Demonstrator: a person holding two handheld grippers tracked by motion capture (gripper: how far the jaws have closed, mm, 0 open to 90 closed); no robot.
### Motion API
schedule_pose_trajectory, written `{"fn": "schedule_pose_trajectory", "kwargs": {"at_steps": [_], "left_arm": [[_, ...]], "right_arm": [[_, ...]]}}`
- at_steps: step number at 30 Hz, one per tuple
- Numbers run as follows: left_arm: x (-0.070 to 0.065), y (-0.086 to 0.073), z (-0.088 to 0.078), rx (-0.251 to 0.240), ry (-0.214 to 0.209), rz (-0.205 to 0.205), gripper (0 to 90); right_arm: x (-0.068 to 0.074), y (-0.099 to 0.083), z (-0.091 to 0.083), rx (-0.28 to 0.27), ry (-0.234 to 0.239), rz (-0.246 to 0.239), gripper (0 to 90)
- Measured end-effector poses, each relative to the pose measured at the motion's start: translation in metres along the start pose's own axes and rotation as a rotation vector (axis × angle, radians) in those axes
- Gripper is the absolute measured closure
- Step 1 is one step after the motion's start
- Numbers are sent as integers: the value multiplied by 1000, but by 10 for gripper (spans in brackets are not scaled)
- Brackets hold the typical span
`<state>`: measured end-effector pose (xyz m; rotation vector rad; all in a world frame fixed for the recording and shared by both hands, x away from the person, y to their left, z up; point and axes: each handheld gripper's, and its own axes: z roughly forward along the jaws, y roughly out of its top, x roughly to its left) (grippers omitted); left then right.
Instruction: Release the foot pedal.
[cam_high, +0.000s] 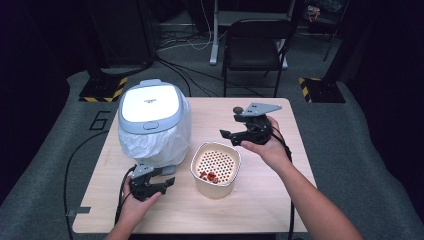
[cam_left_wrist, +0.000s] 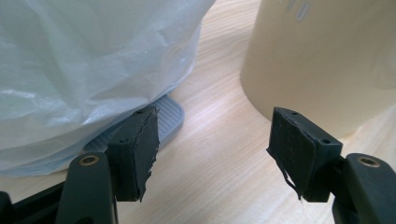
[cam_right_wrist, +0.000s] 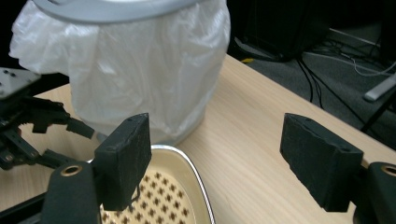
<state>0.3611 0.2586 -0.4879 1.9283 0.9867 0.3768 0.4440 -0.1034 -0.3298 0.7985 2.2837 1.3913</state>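
Your left tool (cam_high: 167, 182) sits spread and empty at the counter's (cam_high: 260, 210) near left, beside the bagged pedal bin (cam_high: 152, 122). Its own view reveals the grey pedal (cam_left_wrist: 166, 119). Your right tool (cam_high: 231, 140), spread and empty, hovers just right of the cream perforated container (cam_high: 216, 170).

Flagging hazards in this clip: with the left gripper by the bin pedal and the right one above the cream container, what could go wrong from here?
1. The left gripper stands open, nothing between its jaws, close to the grey pedal under the loose bag; a jaw could snag the plastic.
2. The right gripper hangs open just over the cream container, whose perforated insert holds red pieces; a misjudged grab could tip it.
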Motion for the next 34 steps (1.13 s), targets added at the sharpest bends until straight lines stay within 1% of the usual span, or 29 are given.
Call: {"fn": "schedule_pose_trajectory", "kwargs": {"at_steps": [1, 2, 3, 4, 5, 6, 7, 8, 9, 10, 11, 12, 14, 15, 17, 18, 19, 20, 22, 23, 24, 26, 27, 28, 29, 30, 32, 33, 34], "left_arm": [[-1, 0, 0, 4, -8, -19, 333], [-1, 1, 0, 5, -10, -26, 333], [0, 1, -2, 18, -18, -24, 333], [0, 1, -3, 13, -17, -40, 333], [1, 2, -5, 16, -26, -54, 331], [2, 1, -7, 14, -19, -55, 330], [4, 1, -9, 23, -24, -50, 326], [4, 0, -10, 23, -19, -51, 326], [6, -1, -14, 32, -13, -57, 326], [8, -3, -17, 31, -7, -71, 325], [10, -5, -19, 32, -3, -72, 323], [11, -7, -21, 43, 0, -89, 321], [15, -12, -25, 42, 27, -90, 314], [17, -14, -28, 50, 37, -91, 313], [22, -18, -32, 57, 46, -103, 311], [26, -21, -36, 56, 58, -107, 311], [26, -21, -36, 56, 58, -107, 312], [27, -23, -38, 53, 60, -120, 312], [30, -25, -40, 43, 66, -134, 312], [32, -27, -40, 37, 69, -141, 312], [33, -28, -40, 41, 67, -143, 312], [36, -31, -39, 38, 81, -147, 311], [38, -33, -38, 43, 86, -152, 310], [40, -34, -37, 45, 95, -148, 310], [42, -37, -36, 53, 106, -145, 310], [46, -40, -34, 66, 121, -129, 310], [53, -45, -31, 107, 143, -125, 313], [55, -47, -30, 113, 155, -130, 316], [57, -49, -30, 118, 162, -141, 318]], "right_arm": [[-3, -5, -2, 3, -4, 9, 243], [-5, -9, -5, 0, -12, 15, 243], [-6, -14, -8, -4, -15, 25, 244], [-8, -18, -11, -7, -17, 29, 244], [-9, -22, -14, -2, -27, 36, 244], [-10, -28, -17, 5, -46, 30, 244], [-11, -32, -19, 13, -56, 28, 244], [-11, -36, -20, 17, -61, 24, 243], [-11, -40, -22, 19, -67, 33, 244], [-12, -46, -24, 26, -74, 28, 243], [-12, -51, -26, 29, -86, 26, 244], [-12, -57, -28, 29, -99, 33, 243], [-13, -69, -31, 30, -107, 56, 243], [-13, -74, -33, 27, -114, 68, 243], [-13, -86, -35, 27, -124, 86, 243], [-13, -92, -36, 29, -133, 95, 243], [-13, -92, -36, 29, -133, 95, 243], [-14, -103, -37, 32, -153, 105, 243], [-15, -115, -37, 52, -179, 103, 243], [-15, -121, -37, 61, -190, 111, 244], [-16, -126, -36, 66, -193, 118, 244], [-16, -137, -35, 71, -202, 133, 246], [-16, -143, -34, 77, -206, 134, 246], [-16, -148, -33, 87, -218, 132, 246], [-16, -153, -32, 100, -229, 130, 246], [-16, -160, -30, 118, -248, 123, 245], [-17, -173, -25, 166, -312, 80, 245], [-18, -179, -23, 188, -334, 74, 244], [-18, -184, -21, 200, -339, 89, 241]]}}
